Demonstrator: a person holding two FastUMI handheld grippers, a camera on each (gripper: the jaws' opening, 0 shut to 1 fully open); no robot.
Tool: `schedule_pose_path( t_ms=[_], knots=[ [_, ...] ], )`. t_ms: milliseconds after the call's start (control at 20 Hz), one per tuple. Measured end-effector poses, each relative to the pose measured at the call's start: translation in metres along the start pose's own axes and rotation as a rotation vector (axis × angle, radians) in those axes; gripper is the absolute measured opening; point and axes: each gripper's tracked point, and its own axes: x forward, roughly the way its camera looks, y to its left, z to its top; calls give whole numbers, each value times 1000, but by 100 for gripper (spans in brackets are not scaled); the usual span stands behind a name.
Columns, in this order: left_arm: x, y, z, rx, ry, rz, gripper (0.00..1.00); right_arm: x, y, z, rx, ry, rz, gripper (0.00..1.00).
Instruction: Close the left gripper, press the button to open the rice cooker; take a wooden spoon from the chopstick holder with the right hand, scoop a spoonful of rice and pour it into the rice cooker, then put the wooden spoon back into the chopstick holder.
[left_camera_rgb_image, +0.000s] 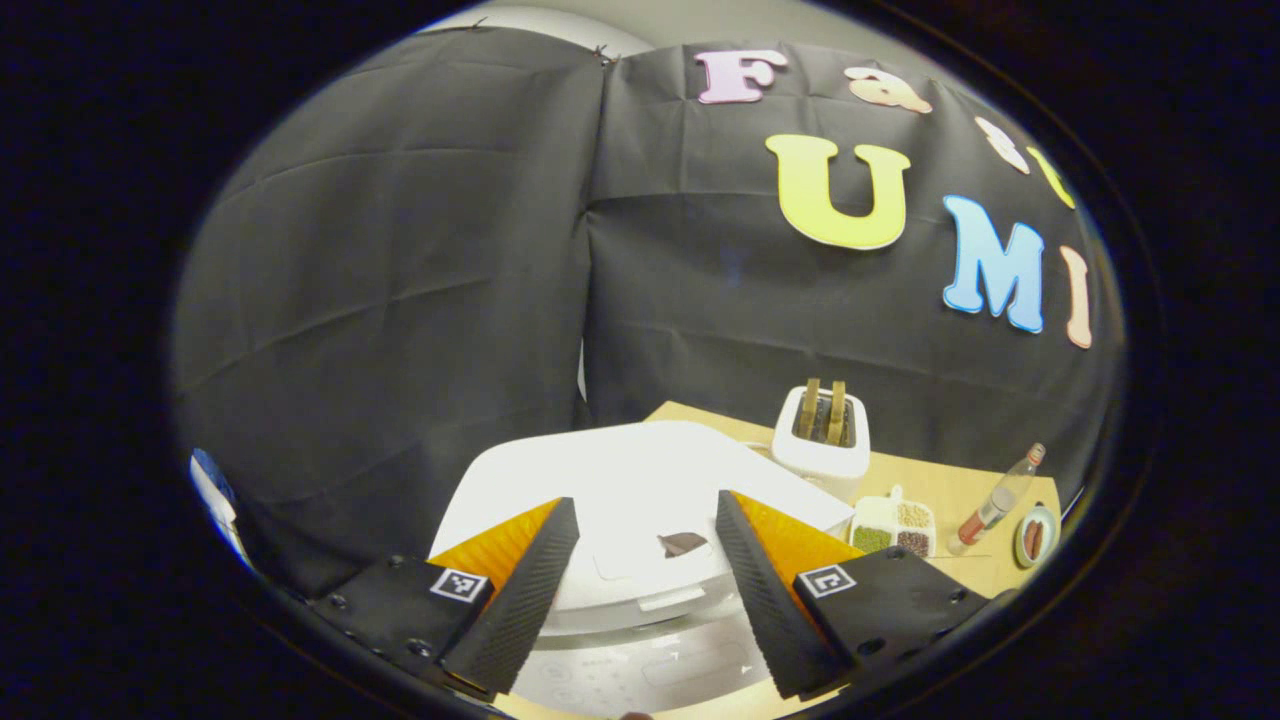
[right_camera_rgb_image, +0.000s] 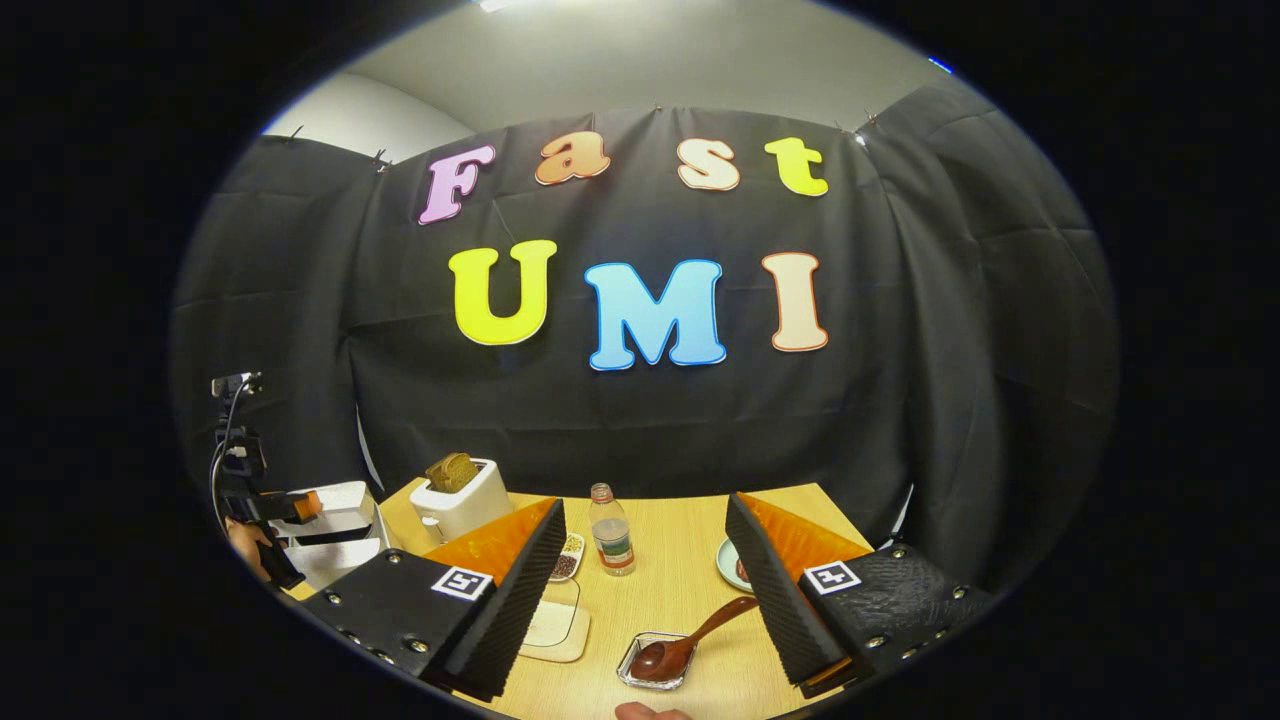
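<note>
Both grippers (left_camera_rgb_image: 647, 590) (right_camera_rgb_image: 645, 590) hang released over the wooden table (right_camera_rgb_image: 690, 540), the left above the lidded white rice cooker (left_camera_rgb_image: 640, 480), the wooden spoon (right_camera_rgb_image: 690, 640) resting in a small glass dish (right_camera_rgb_image: 655, 665), and bread standing in the toaster (left_camera_rgb_image: 822, 435).

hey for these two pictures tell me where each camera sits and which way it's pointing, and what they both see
Left gripper view: rides on the left gripper, just above the white rice cooker, looking over its lid toward the black cloth wall; both its own fingers show, spread apart.
Right gripper view: rides on the right gripper, above the wooden table, facing the back wall; its own open fingers show, the wooden spoon lying in a small dish ahead.
Shared: the toaster, the bottle and the rice cooker.
</note>
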Motion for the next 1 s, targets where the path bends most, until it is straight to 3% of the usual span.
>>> schedule_pose_path(
  t_ms=[500,1000],
  knots=[
    [-4,2,-25,67,102,-20,98,-6,4,-14,-4,42,-16,98],
    [-2,1,-22,92,86,-57,98,-5,19,-12,-3,36,-19,98]
  ],
)
